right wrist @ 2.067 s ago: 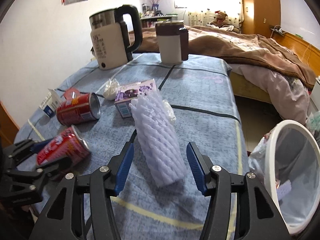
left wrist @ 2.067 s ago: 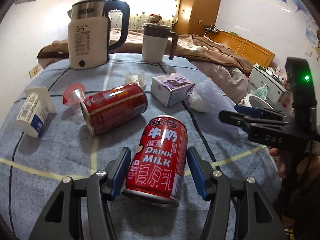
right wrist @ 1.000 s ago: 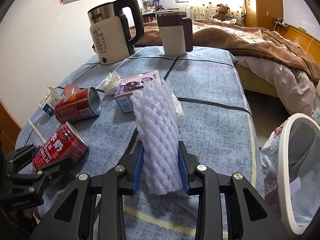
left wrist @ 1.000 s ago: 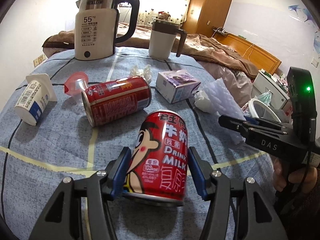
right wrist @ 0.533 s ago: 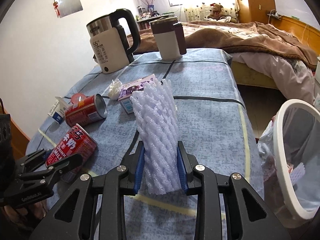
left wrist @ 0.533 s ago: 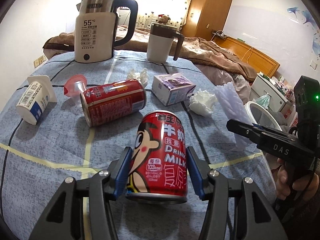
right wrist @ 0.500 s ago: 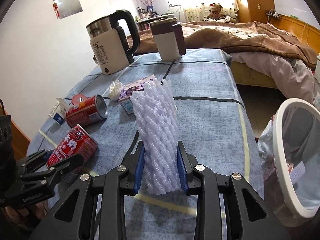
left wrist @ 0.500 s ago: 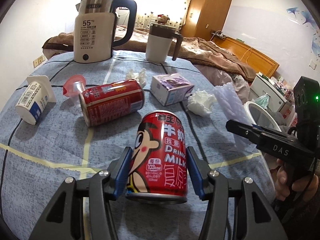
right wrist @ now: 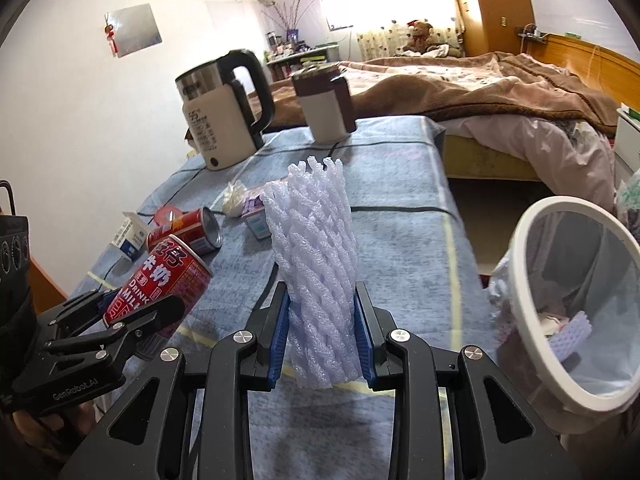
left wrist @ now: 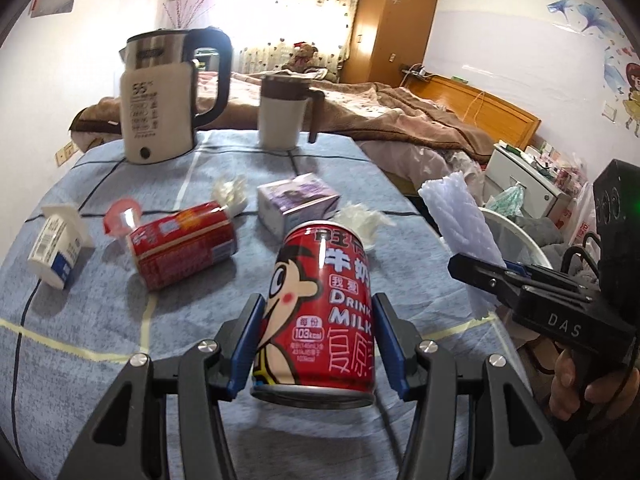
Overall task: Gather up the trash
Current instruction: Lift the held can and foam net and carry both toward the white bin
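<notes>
Trash in both grips: red milk can (left wrist: pixel 320 312) pinched upright between the blue pads of the left gripper (left wrist: pixel 318 344), white foam fruit net (right wrist: pixel 316 292) squeezed between the pads of the right gripper (right wrist: pixel 322 344). Both clear of the blue checked tablecloth (left wrist: pixel 100 312), judging by the can's bottom rim hanging free above the cloth.

Can clamped across its lower body, mouth end away from the camera, probably so the round wall sits square between flat pads and cannot roll out. Foam net gripped low and visibly pressed in at the waist, soft enough to need a tight squeeze; likely to spring wide on release.

Right of the right gripper and lower than the table edge, lined white bin (right wrist: pixel 532 216), another piece of foam already inside, open rim tilted toward the grippers. Looks like the drop point for both items, right-hand load nearer.

Ahead of the left gripper, on the cloth: second red can (left wrist: pixel 184 244) on its side, yoghurt cup (left wrist: pixel 56 248) tipped over, small purple carton (left wrist: pixel 296 204), crumpled tissue (left wrist: pixel 362 220), pink lid (left wrist: pixel 120 216). Beyond those, kettle (left wrist: pixel 160 108) and lidded mug (left wrist: pixel 282 112) standing upright, apparently not trash.

Risk: left load must cross farther to reach the bin.
</notes>
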`<state>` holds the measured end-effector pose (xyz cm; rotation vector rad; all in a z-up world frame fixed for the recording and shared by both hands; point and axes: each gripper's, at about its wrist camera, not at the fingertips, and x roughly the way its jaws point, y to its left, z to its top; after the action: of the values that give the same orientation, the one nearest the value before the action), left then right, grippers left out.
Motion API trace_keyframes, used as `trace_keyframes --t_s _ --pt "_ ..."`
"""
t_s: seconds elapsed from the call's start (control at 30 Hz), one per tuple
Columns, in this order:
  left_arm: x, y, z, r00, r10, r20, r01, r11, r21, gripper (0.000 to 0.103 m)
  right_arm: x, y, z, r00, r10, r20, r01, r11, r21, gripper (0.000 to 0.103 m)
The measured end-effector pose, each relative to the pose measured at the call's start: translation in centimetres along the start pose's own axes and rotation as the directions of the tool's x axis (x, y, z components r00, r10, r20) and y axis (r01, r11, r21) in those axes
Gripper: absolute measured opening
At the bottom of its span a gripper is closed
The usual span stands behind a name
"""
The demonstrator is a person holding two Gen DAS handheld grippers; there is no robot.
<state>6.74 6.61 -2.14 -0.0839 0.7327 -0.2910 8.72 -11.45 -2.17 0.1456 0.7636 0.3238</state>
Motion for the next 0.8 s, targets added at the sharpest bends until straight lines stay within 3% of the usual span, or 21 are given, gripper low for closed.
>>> trace_keyframes --t_s 0.4,0.8 --pt "0.7 -5.5 2.1 0.998 -0.061 0.028 0.059 0.995 0.081 0.056 -3.7 -4.1 -0.4 0.995 -0.086 0.052 0.082 0.994 0.071 0.031" --pt "3.4 -12.1 3.7 0.994 -0.112 0.019 0.107 0.979 0.173 0.056 -7.1 -9.7 -0.7 0.973 -0.218 0.077 0.203 0.965 0.163 0.031"
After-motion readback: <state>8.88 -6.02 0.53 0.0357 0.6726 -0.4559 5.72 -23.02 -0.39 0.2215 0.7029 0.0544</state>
